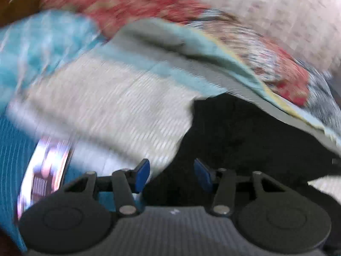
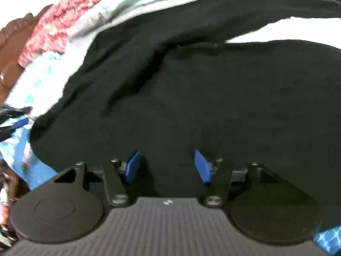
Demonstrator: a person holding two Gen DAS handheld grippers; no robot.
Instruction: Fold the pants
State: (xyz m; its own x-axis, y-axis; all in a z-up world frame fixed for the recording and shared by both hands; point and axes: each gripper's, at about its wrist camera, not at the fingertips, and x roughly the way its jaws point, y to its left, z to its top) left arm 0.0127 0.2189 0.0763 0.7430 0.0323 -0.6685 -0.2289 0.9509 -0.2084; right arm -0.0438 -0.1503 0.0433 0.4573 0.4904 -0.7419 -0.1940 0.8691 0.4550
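Hovering both grippers over the black pants, nothing gripped.

Left wrist view, blurred: my left gripper (image 1: 171, 173) has its blue pads (image 1: 141, 173) moderately apart with only air between them; the pants (image 1: 245, 136) lie ahead and to the right on a white ribbed sheet (image 1: 119, 104), beside a teal blanket edge (image 1: 191, 55). Right wrist view: my right gripper (image 2: 168, 166) is about half open, empty, poised just above the pants (image 2: 191, 96), which fill the frame, creased at upper left. The left gripper's blue pad (image 2: 20, 122) peeks in at far left.
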